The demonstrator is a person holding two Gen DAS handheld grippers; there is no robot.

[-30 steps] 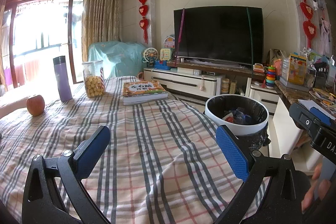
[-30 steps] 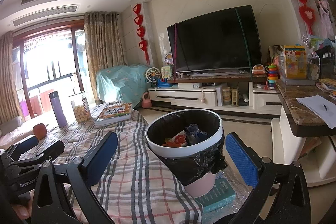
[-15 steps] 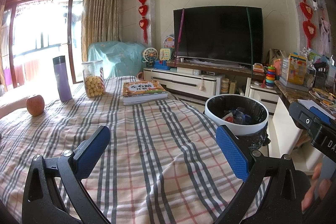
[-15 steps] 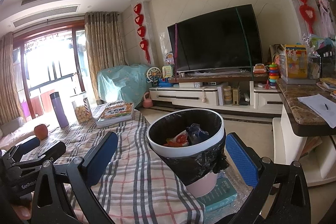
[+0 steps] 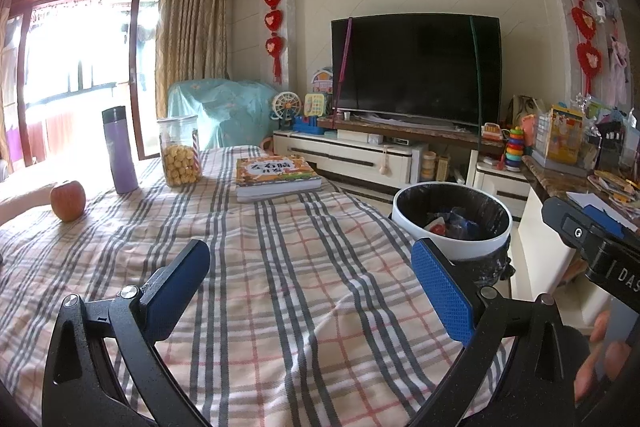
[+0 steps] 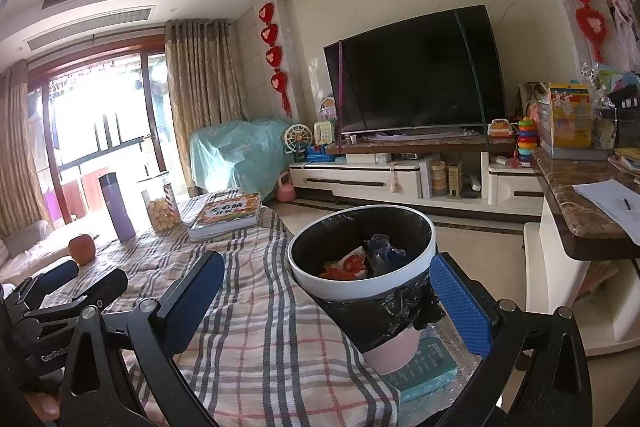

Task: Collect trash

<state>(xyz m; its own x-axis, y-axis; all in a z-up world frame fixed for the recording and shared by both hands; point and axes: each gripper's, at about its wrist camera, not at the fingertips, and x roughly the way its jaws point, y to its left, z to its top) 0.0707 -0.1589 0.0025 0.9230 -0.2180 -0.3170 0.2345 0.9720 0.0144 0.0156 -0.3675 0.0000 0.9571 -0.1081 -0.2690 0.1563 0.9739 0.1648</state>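
A white-rimmed trash bin [image 6: 362, 285] with a black liner stands beside the table's right edge, holding red, white and blue wrappers [image 6: 360, 261]. It also shows in the left wrist view [image 5: 452, 251]. My right gripper [image 6: 324, 299] is open and empty, its fingers either side of the bin in view. My left gripper [image 5: 312, 291] is open and empty above the plaid tablecloth [image 5: 260, 267]. No loose trash shows on the cloth.
At the table's far end are an apple [image 5: 68, 199], a purple flask [image 5: 119, 150], a snack jar [image 5: 180, 151] and a book [image 5: 276, 174]. A teal book [image 6: 424, 371] lies under the bin. A TV stand [image 5: 360, 157] and a counter [image 6: 580, 203] lie beyond.
The right wrist view has tilted slightly, so the bin sits a little lower and closer. The left gripper has not moved.
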